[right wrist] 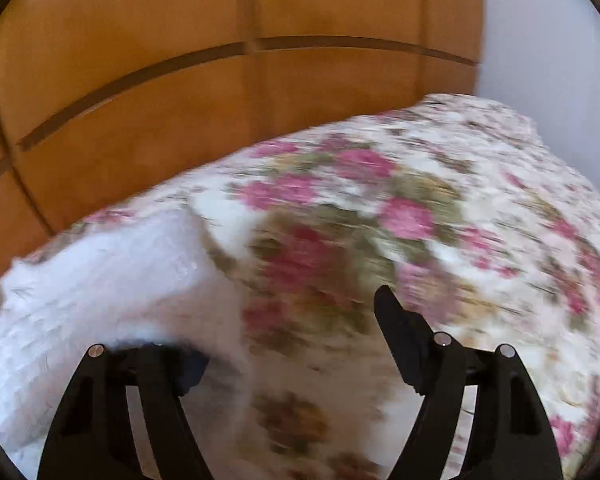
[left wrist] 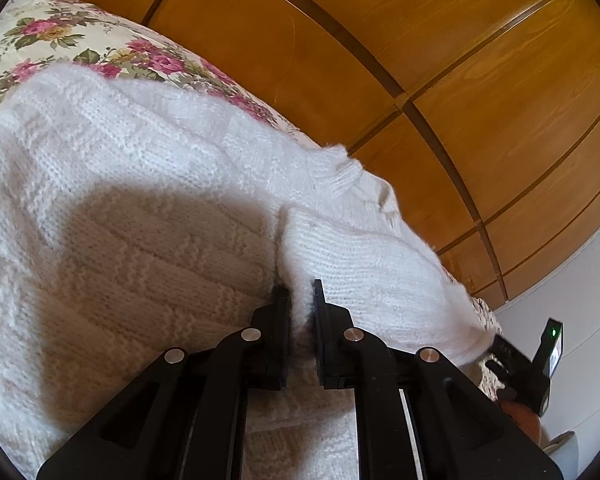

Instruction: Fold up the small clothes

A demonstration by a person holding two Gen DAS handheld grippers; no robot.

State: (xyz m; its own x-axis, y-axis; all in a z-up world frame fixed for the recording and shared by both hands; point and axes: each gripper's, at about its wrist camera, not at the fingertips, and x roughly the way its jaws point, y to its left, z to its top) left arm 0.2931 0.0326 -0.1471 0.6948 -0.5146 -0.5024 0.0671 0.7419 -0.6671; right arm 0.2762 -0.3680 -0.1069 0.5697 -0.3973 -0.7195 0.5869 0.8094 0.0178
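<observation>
Left wrist view: the left gripper (left wrist: pixel 301 300) pinches a fold of the white knitted sweater (left wrist: pixel 140 184) — tight. Right gripper (right wrist: pixel 288 328) gapes wide over the floral bedspread (right wrist: pixel 420 208), gripping nothing.

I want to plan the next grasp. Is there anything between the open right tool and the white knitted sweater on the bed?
Nothing visible. The right tool stands open, and the white sweater already lies over its left finger, with only the flowered bedspread beyond. The left tool is shut on a fold of the sweater.
</observation>
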